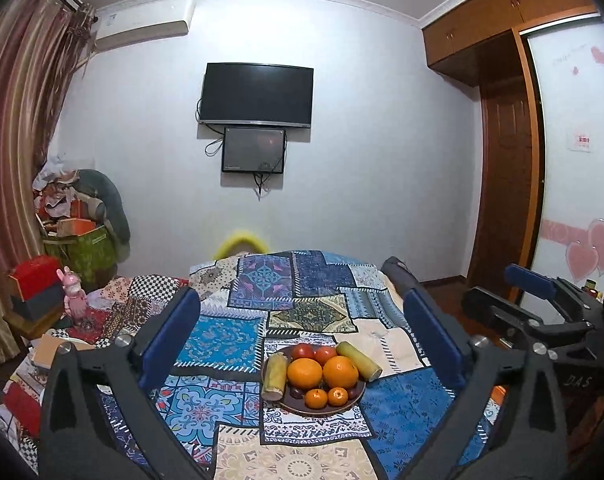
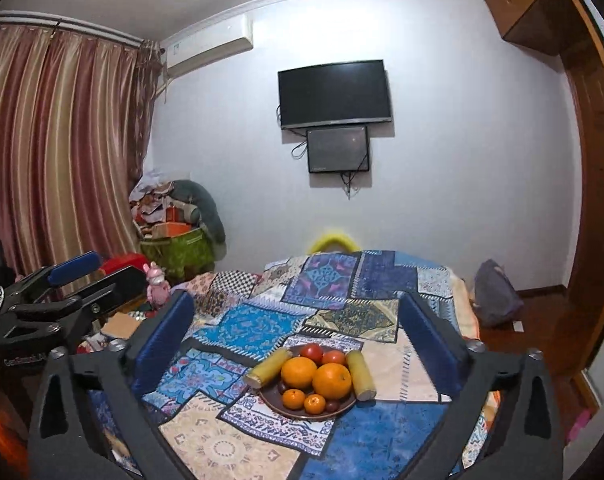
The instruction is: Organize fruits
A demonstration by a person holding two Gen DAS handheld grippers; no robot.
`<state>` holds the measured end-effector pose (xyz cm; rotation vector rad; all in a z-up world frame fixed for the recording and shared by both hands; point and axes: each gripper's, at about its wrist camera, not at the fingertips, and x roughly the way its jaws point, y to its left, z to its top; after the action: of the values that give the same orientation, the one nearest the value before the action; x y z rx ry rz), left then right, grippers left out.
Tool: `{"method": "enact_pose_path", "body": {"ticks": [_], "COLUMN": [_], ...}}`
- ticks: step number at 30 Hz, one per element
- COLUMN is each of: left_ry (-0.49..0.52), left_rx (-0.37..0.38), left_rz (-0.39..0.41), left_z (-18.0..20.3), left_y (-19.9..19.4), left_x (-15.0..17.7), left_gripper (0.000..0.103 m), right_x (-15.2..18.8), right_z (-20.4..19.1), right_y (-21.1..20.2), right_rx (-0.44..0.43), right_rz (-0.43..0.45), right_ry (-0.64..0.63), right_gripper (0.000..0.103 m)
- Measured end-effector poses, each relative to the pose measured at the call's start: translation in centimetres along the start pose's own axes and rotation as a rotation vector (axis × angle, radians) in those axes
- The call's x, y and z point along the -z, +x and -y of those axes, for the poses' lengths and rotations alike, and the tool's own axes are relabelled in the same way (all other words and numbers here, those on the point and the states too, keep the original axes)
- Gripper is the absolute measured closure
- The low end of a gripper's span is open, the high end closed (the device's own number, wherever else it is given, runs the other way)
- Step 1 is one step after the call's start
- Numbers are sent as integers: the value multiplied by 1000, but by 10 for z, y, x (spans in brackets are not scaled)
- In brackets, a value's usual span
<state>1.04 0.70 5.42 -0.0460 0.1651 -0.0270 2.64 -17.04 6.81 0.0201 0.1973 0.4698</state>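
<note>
A brown plate point(image 1: 316, 411) sits on a patchwork cloth point(image 1: 222, 340) covering the surface, roughly midway between the fingers of each claw. On the plate lie 2 large oranges point(image 1: 304, 373), side by side in the middle, with 2 small mandarins point(image 1: 316, 398) in front of them and 2 red tomatoes point(image 1: 303, 351) behind. Some dark, small fruits are tucked between the citrus; what they are is unclear. 2 yellowish-green cane pieces point(image 1: 275, 376) flank the pile, 1 on each side, each resting partly over the rim.

The left claw point(image 1: 308, 344) hovers above the cloth with its blue-padded fingers point(image 1: 170, 338) spread wide, holding nothing. The right claw point(image 2: 298, 340) is likewise wide open and empty, its fingers point(image 2: 162, 340) framing the plate from a spot further right. Each claw shows at the edge of the other's view, well apart from the fruit.

Beyond the surface, a dark TV point(image 1: 257, 94) hangs on the white wall with a smaller screen point(image 1: 254, 150) just below it. A striped curtain point(image 2: 62, 152) hangs at the left, with a pile of boxes point(image 2: 170, 220) beside it and a pink rabbit toy point(image 2: 157, 284) near the surface's left edge.
</note>
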Motion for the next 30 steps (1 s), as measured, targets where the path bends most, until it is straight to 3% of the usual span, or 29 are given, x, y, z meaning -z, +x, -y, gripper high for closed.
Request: {"method": "enact_pose_path", "body": {"ticks": [30], "left_ry": [42], "left_rx": [-25], "left_rz": [-1], "left_z": [11], "left_y": [3], "left_x": [8], "left_gripper": [0], "right_x": [5], "right_z": [0], "right_y": [-14], "right_rx": [94], "right_rz": [30], "right_ry": [-13], "right_gripper": [0]}}
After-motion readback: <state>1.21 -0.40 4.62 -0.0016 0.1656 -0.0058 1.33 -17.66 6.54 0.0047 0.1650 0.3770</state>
